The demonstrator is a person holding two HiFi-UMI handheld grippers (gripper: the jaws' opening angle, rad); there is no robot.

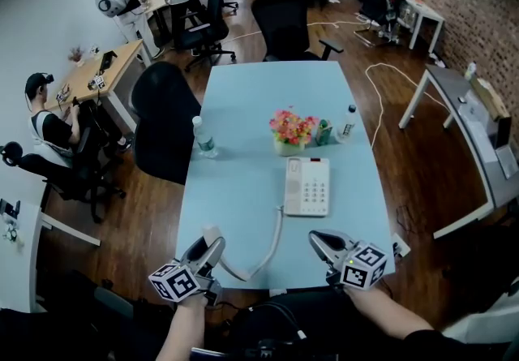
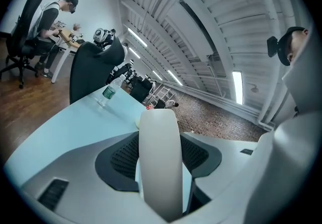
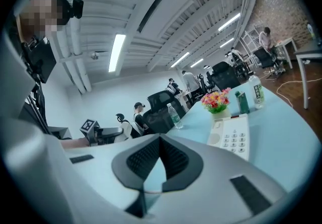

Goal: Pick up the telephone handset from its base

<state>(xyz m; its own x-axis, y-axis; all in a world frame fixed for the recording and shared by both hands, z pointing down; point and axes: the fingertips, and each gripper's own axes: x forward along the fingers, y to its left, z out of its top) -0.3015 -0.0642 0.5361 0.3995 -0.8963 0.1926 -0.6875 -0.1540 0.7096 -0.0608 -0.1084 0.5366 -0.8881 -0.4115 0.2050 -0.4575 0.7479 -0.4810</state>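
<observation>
The white telephone base [image 1: 306, 186] lies flat at the middle of the light blue table [image 1: 243, 108], its cradle side bare; it also shows in the right gripper view [image 3: 232, 137]. The cream handset [image 1: 211, 233] is off the base, near the table's front edge. My left gripper [image 1: 204, 252] is shut on it. In the left gripper view the handset [image 2: 160, 167] stands upright between the two jaws of the left gripper [image 2: 160, 135]. Its cord [image 1: 272, 242] curves back to the base. My right gripper [image 1: 319, 238] hovers at the front right, shut with nothing in it [image 3: 160, 140].
Behind the base stand a pot of flowers [image 1: 293, 131], a green box [image 1: 323, 132] and a small bottle [image 1: 348, 120]. A water bottle [image 1: 203, 139] stands at the table's left edge. Black office chairs [image 1: 166, 120] flank the table; people sit at desks to the left.
</observation>
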